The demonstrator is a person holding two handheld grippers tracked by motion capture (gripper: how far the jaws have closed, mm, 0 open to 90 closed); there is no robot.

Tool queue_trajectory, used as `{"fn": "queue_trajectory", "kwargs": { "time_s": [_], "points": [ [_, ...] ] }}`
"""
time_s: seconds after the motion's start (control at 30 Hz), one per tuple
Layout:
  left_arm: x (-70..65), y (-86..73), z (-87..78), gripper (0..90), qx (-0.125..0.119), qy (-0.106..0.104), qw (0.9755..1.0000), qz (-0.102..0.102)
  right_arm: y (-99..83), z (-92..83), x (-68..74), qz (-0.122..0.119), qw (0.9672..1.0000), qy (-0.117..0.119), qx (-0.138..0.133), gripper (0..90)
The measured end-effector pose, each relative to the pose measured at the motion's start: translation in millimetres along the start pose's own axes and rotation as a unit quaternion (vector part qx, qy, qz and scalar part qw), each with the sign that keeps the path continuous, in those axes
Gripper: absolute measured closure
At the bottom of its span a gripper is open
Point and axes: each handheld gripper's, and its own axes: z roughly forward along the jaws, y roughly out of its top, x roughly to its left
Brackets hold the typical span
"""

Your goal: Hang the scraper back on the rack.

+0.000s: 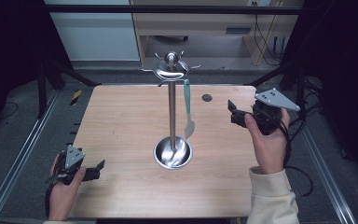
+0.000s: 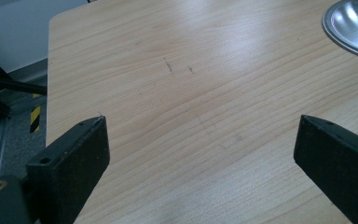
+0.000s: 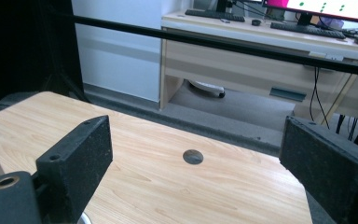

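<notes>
Two tongs [image 1: 233,112] [image 1: 99,168] hovering with jaws apart, clamping nothing: right near the far right part of the surface [image 1: 121,121], left low at the near left corner. Teal spatula [image 1: 187,108] hanging from a hook of the steel rack [image 1: 171,105], centred, blade dangling just above the round base [image 1: 172,152]. Risking, on approach: knocking the tall pole, setting the spatula swinging, dragging rather than lifting it off the hook. Pale wood surface bearing one dark round hole [image 3: 193,157]; beyond, grey floor, a desk [image 3: 261,51] with monitor and keyboard.
</notes>
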Motion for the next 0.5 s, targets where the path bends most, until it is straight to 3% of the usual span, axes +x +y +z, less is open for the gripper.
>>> {"fn": "queue_trajectory", "kwargs": {
  "time_s": [0.5],
  "points": [
    [-0.3,0.1,0.5,2.9,0.000,0.000,1.0000,0.000,-33.1,21.6,-8.3,0.004,0.9994,-0.005,0.034,10.0]
  ]
}}
